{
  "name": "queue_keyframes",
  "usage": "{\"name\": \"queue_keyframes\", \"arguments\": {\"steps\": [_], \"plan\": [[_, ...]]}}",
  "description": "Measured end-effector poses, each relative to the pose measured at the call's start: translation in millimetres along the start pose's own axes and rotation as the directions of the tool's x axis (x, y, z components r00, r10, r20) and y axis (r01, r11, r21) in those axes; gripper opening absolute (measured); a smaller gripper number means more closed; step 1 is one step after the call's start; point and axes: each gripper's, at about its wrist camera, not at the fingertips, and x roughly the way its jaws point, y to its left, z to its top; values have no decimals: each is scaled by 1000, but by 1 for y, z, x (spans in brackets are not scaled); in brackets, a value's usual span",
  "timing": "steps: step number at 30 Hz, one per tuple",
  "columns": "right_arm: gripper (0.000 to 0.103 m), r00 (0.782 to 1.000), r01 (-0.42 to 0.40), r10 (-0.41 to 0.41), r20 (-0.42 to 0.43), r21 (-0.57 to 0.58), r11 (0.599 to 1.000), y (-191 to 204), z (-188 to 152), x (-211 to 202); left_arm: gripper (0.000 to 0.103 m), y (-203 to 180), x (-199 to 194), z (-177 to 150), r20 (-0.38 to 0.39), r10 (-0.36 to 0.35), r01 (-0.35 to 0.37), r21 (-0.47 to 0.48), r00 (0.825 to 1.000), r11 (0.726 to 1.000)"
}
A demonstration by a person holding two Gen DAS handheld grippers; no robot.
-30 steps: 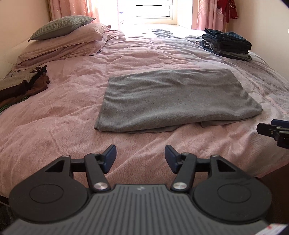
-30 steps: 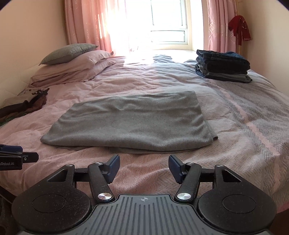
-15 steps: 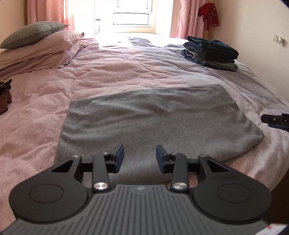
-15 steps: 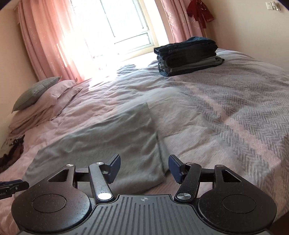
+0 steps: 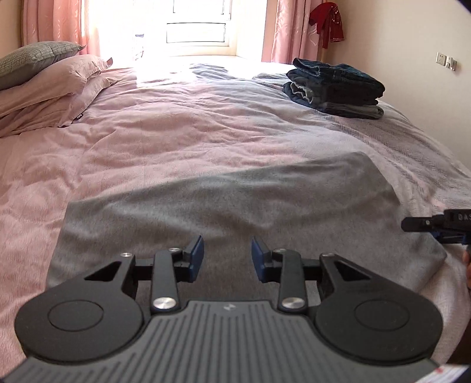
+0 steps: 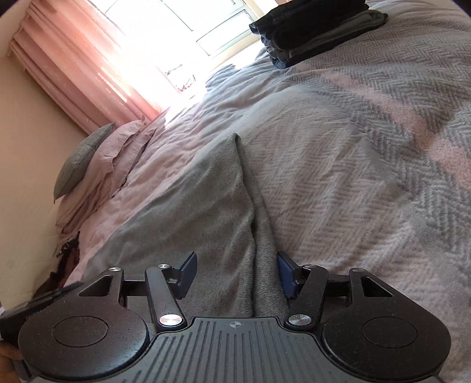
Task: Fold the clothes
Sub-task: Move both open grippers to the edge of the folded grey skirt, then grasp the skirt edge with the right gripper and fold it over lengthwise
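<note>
Over the grey garment (image 5: 235, 212), both open grippers (image 5: 226, 259) (image 6: 234, 274); folded stack (image 5: 335, 85) well beyond.

Grey knit garment (image 5: 235, 206) (image 6: 191, 224), folded to a flat rectangle, lying on pink bedspread (image 5: 176, 135), layered right edge

Grey garment (image 5: 235, 206), pink duvet (image 5: 176, 132)

One folded grey garment (image 5: 235, 212) lies on one bed (image 5: 176, 141), and one stack of folded dark clothes (image 5: 335, 85) sits near the window end. Three pillows (image 5: 50, 85) are piled at the head, one grey on two pink. One red garment (image 5: 328, 20) hangs on the wall, and two tongs (image 5: 226, 259) (image 6: 234, 274) are in view.
</note>
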Motion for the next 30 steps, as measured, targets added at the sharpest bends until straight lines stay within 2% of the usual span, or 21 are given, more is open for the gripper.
{"name": "queue_keyframes", "arguments": {"steps": [3,5,7,9,12,14,16,18,20,21,25,28,30], "plan": [[55,1000,7,-7,6,-8,1000,3,-3,0,29,-4,31,4,-20,6,-6,5,1000,1000],[52,1000,3,-3,13,11,1000,1,-6,-2,29,-8,42,2,9,13,-13,26,1000,1000],[50,1000,3,-3,18,25,1000,0,-7,-4,29,-9,50,2,-18,20,-19,30,1000,999],[50,1000,7,-8,23,34,999,0,-9,-4,28,-6,46,5,-33,16,-15,8,999,1000],[49,999,18,-19,28,38,999,3,-11,-6,27,-2,31,8,28,-8,7,9,1000,1000],[49,999,27,-28,31,33,999,6,-12,-3,28,-1,47,2,-43,16,-15,26,999,1000],[48,999,35,-36,31,34,999,7,-12,0,28,1,48,-4,-23,8,-7,33,1000,999],[43,999,36,-36,21,34,999,9,-12,1,27,5,37,-1,-20,-8,8,4,1000,1000],[26,1000,28,-28,3,38,999,9,-11,3,27,18,18,-1,-12,-39,38,-80,999,996],[22,1000,20,-19,-9,49,999,8,-11,5,27,25,9,-3,-9,-47,46,-104,999,994],[16,1000,23,-22,-14,105,994,8,-9,3,26,64,-36,-25,-37,17,-23,-160,999,987],[15,994,108,-104,-41,99,989,23,-4,5,26,102,-55,-47,-83,29,-49,-248,996,968],[15,978,204,-201,-60,63,977,44,1,7,22,121,-64,-60,-73,22,-42,-288,997,957]]}}
